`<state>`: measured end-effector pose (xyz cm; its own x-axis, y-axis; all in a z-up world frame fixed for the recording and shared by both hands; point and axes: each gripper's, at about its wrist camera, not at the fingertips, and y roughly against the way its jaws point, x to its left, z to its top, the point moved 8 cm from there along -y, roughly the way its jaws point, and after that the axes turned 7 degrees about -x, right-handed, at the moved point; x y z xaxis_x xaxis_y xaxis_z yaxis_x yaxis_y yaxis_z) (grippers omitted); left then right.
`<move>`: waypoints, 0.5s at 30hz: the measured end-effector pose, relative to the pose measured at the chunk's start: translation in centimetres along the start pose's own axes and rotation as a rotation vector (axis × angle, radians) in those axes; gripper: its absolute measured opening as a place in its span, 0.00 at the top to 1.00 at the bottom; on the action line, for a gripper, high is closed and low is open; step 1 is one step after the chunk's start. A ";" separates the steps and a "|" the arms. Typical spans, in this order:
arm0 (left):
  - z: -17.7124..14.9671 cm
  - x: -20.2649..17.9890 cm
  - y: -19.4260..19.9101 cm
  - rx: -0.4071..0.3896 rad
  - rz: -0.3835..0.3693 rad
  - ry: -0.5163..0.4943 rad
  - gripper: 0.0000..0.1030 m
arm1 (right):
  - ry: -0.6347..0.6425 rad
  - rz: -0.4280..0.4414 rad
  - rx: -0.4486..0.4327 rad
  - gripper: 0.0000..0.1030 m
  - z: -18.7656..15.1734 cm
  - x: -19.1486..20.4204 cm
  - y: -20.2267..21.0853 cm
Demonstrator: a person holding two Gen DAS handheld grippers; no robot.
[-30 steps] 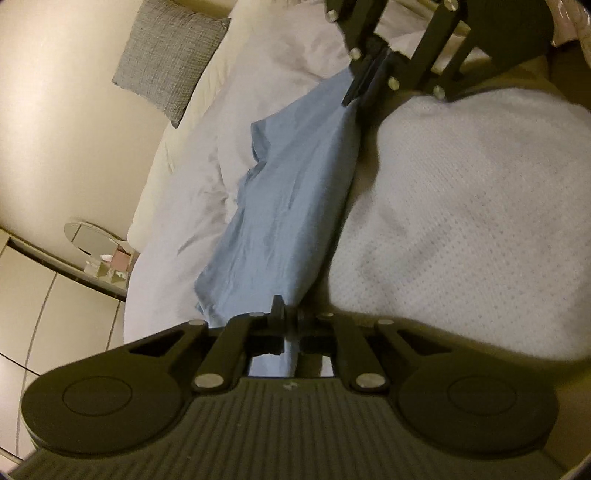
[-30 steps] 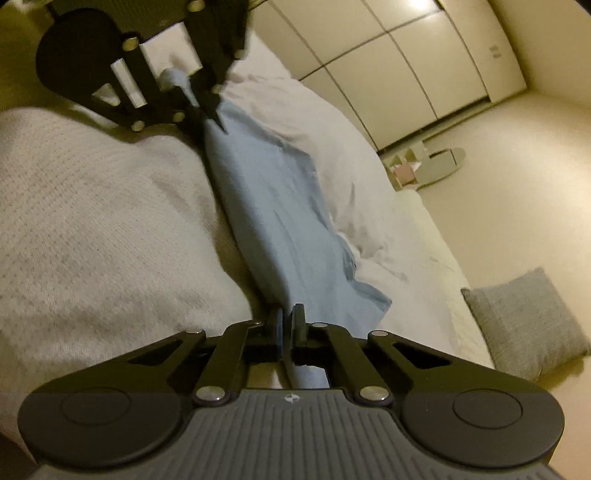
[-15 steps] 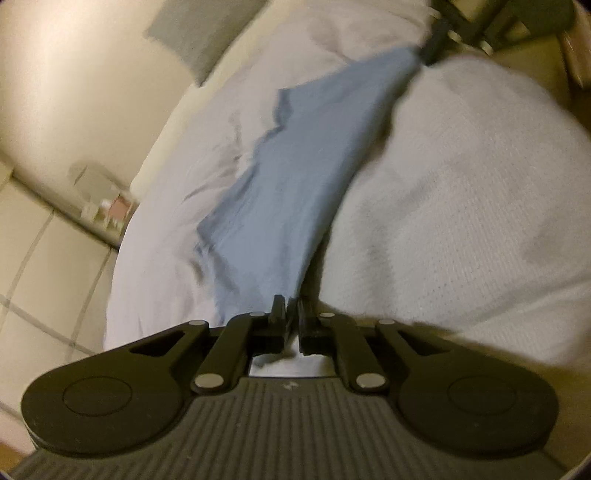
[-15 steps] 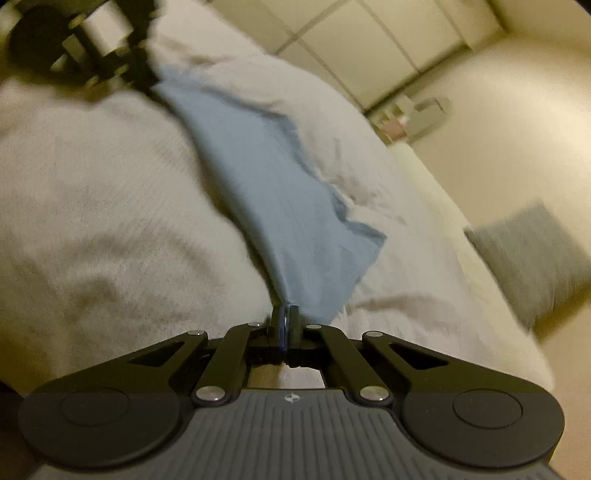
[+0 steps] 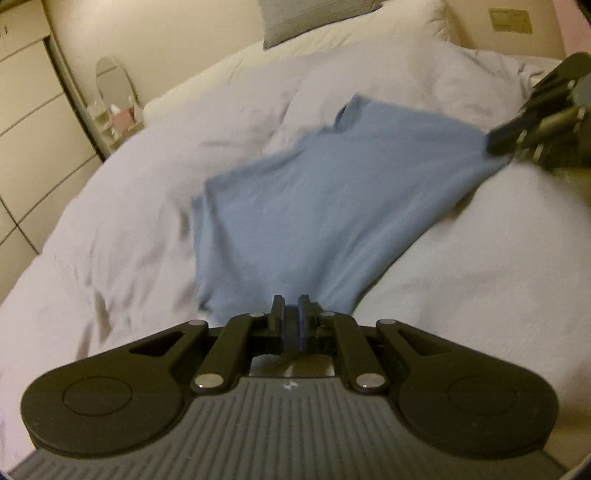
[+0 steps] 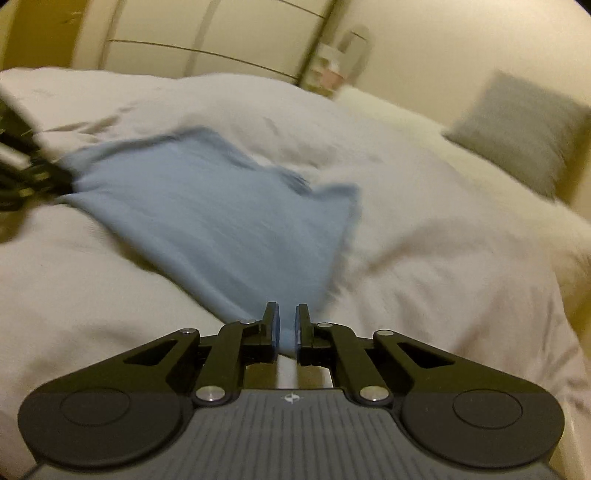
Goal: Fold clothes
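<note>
two grippers pinch one blue garment [image 5: 325,206] stretched between them over a bed. the left gripper [image 5: 291,317] is clamped on a bunched corner of the cloth, blue fabric showing between its pads. the right gripper [image 6: 286,325] grasps the opposite corner, its fingers a little apart with a thin fold of blue cloth running between them. in the left wrist view the right gripper shows at the far right edge, biting the garment's other end.

the garment lies spread and slack across a white duvet [image 5: 122,206], rumpled with soft creases. the near side of the bed carries a white textured blanket [image 5: 480,280], and the garment's edge runs along where the two meet. at the head of the bed sit a white pillow [image 5: 369,22] and a grey cushion [image 6: 524,129], leaning on a cream wall [image 6: 424,44].

beside the bed stands a small oval mirror [image 5: 112,81] with little pinkish items around its foot, too blurred to tell apart. cream wardrobe doors [image 5: 26,122] with dark seams fill that side of the room. both views are motion-blurred.
</note>
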<state>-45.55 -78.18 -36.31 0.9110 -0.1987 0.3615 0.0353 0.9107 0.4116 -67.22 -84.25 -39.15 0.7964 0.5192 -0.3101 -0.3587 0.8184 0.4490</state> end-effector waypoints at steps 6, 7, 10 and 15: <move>0.1 2.1 -0.9 0.017 0.026 0.041 0.93 | -0.059 0.003 -0.057 0.97 1.7 -3.1 -0.1; 0.9 2.4 -1.3 0.006 0.028 0.038 0.93 | -0.059 0.016 -0.072 0.97 2.4 -3.1 -0.5; 2.7 2.6 -3.7 -0.004 0.018 0.010 0.93 | -0.074 0.091 -0.105 0.96 4.1 -2.2 -2.3; 0.9 2.9 -8.9 0.112 -0.025 -0.017 0.93 | -0.088 0.150 -0.042 0.97 3.7 -2.6 -6.9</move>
<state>-43.62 -87.13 -38.19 0.9033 -0.2280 0.3634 0.0113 0.8595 0.5110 -64.98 -92.15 -38.30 0.7714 0.6140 -0.1670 -0.4952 0.7441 0.4484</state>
